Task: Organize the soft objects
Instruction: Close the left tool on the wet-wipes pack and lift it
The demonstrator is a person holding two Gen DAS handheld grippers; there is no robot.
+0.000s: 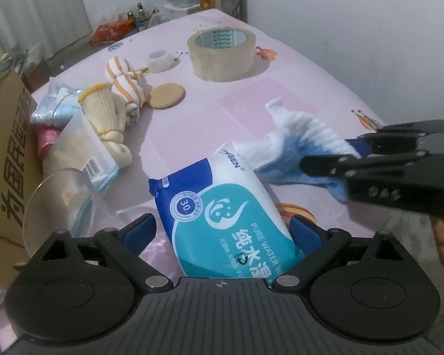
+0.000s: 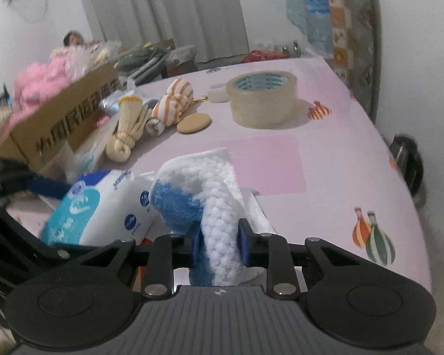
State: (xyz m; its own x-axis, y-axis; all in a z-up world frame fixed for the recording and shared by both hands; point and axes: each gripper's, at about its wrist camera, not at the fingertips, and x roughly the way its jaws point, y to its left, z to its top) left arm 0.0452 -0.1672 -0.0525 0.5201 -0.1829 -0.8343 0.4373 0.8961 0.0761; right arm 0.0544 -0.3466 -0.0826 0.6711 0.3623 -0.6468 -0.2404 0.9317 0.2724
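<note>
Two grippers each carried something soft over the pink tablecloth [image 1: 296,68]. The left gripper [image 1: 223,230] pinched the wet-wipes pack [image 1: 222,207] at lower centre; the right gripper [image 2: 219,244] squeezed a blue-and-white fluffy cloth [image 2: 198,183], probably bound for the cardboard box [image 2: 65,115] at left.

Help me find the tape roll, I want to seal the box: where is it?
The tape roll sits flat on the pink tablecloth toward the far end in both wrist views, just right of the small white ring and beyond the round tan pad.
</note>
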